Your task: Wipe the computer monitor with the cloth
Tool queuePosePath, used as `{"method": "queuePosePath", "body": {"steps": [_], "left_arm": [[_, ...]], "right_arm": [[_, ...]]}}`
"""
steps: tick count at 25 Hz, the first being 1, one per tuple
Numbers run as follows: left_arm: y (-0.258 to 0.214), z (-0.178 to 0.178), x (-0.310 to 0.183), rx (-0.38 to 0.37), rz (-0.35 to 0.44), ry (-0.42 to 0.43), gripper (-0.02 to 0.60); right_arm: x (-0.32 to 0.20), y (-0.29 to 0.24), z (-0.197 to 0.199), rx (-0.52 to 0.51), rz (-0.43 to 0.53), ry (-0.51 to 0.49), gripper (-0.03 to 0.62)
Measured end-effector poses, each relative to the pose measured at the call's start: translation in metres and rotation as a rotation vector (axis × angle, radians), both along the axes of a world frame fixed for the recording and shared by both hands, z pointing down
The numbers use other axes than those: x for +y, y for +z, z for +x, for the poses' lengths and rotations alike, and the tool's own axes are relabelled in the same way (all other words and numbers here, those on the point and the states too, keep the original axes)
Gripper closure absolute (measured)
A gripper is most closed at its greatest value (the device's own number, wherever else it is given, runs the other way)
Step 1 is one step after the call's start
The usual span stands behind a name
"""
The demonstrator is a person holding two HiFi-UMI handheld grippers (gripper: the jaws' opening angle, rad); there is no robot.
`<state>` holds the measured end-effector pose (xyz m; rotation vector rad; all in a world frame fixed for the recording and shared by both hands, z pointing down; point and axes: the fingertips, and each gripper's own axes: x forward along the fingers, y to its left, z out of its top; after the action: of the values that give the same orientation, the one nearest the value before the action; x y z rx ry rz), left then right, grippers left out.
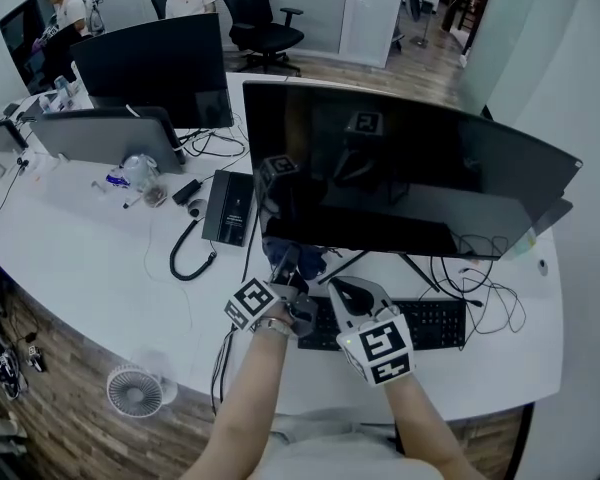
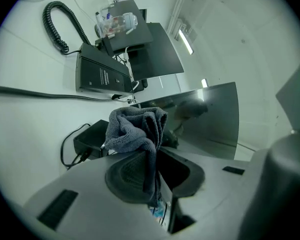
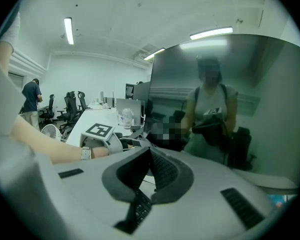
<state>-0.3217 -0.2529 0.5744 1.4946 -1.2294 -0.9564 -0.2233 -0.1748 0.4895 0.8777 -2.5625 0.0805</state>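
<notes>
- I'm clamping the left gripper [image 2: 157, 159] on the crumpled grey woven cloth [image 2: 135, 129] — it's bunching just beyond the fingertips, near the wide dark curved monitor [image 1: 410, 168].
- The right gripper [image 3: 150, 156] is sitting with its fingers together — nothing between them.

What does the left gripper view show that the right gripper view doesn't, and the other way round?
Only the left gripper view: the grey cloth pinched in the left gripper, a black desk box and a coiled cord. Only the right gripper view: the right gripper, shut and empty, plus a small fan and office chairs further back. Both: the dark monitor and the white desk.
</notes>
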Motion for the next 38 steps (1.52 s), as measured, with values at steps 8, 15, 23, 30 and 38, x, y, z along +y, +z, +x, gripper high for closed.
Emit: {"method": "queuePosePath", "body": {"steps": [8,15,23,30,38], "left_arm": [[0.007,0.017,-0.002,0.013,-0.030,-0.016,0.522],[0.011,0.033,-0.005,0.009,-0.046,-0.027,0.522],[0.016,0.045,-0.008,0.025,-0.062,-0.057,0.522],[0.016,0.061,-0.010,0.025,-0.062,-0.059,0.522],[0.016,0.087,-0.014,0.027,-0.064,-0.035,0.522]], "right_arm": [[-0.001,0.000,0.022,0.003,-0.005,-0.013,0.586],[-0.005,0.000,0.041,0.007,-0.008,-0.024,0.586],[-0.007,0.003,0.055,-0.002,-0.024,-0.039,0.586],[-0.008,0.005,0.071,-0.019,-0.024,-0.041,0.586],[-0.011,0.008,0.095,-0.038,-0.045,-0.010,0.586]]}}
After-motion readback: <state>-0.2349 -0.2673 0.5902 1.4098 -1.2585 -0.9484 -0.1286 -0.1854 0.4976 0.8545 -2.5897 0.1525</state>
